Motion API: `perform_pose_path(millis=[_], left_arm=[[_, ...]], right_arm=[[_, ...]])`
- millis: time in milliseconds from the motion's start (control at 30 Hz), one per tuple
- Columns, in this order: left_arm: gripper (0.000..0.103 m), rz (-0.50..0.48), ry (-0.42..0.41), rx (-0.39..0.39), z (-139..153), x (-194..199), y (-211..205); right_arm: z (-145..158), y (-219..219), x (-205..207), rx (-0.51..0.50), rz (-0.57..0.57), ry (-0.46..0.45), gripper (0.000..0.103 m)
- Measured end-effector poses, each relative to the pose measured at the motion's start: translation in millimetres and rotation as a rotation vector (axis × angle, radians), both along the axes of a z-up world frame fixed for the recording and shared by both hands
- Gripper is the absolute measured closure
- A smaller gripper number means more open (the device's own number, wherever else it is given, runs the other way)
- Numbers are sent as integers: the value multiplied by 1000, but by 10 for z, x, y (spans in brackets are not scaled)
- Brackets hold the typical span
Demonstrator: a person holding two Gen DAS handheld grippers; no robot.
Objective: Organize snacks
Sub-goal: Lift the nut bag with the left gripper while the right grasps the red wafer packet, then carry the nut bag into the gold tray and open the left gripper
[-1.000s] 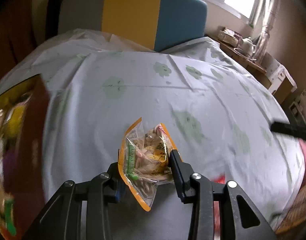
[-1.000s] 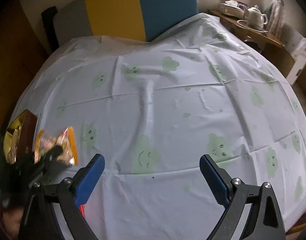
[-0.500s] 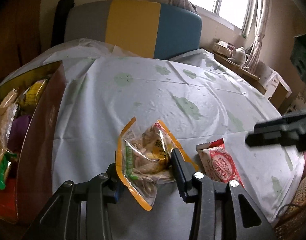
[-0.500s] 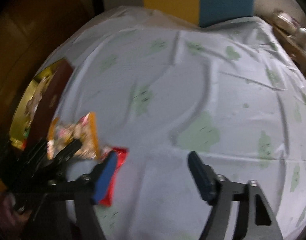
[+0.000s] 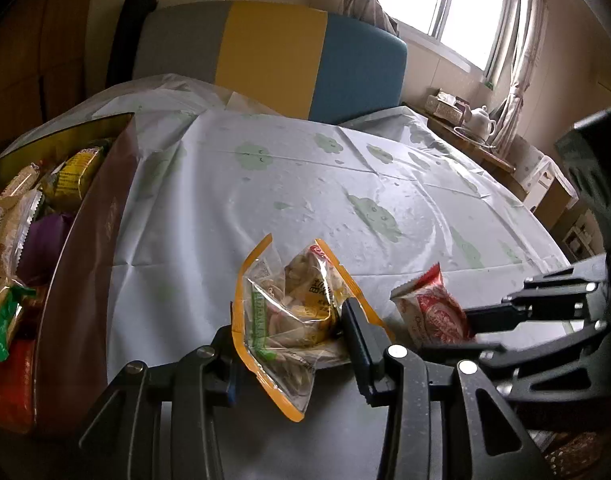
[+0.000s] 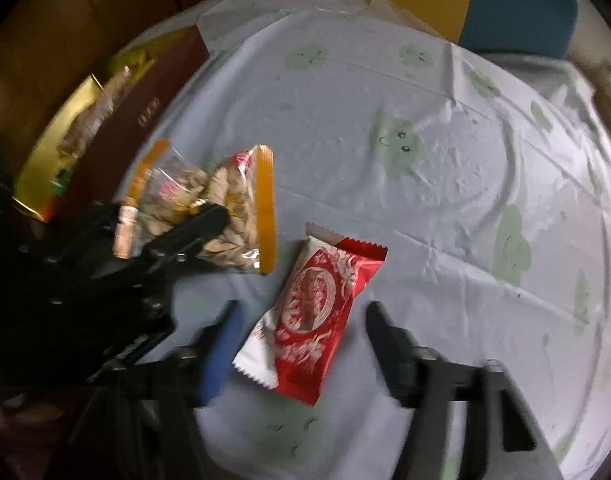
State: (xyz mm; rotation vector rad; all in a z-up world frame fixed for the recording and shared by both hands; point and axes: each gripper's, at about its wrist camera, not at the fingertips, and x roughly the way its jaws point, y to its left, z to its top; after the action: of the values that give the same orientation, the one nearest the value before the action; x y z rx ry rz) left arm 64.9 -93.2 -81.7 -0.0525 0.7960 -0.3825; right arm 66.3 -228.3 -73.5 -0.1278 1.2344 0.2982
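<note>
Your right gripper (image 6: 301,344) is closing around the red packet (image 6: 313,312), pads not yet touching; centre it so both land on its long edges.

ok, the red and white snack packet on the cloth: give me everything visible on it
The red and white snack packet is a glossy, pillow-style wrapper with zigzag-cut ends and a round white emblem on its red face. It lies flat on the pale tablecloth, slanted, beside the clear orange-edged bag. The right claw straddles it, jaws closing, pads not yet touching.
</note>
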Motion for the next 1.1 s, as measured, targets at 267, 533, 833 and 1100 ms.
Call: perform_pose_path(millis=[267,533,833,1100], left_arm=[[59,1,-8,4,-6,-29,3],[59,8,-15,31,7,-35,-47],[59,22,-3,48,19,-12,-88],[59,26,8,70,31,9,-115]], right_arm=[[184,-202,115,-100,-8,-55,76],[-52,-661,313,-29,-155,5,58],[-42,-593,502,-44,-158,-7,39],[-75,-406,406,-117,-95,-30,73]])
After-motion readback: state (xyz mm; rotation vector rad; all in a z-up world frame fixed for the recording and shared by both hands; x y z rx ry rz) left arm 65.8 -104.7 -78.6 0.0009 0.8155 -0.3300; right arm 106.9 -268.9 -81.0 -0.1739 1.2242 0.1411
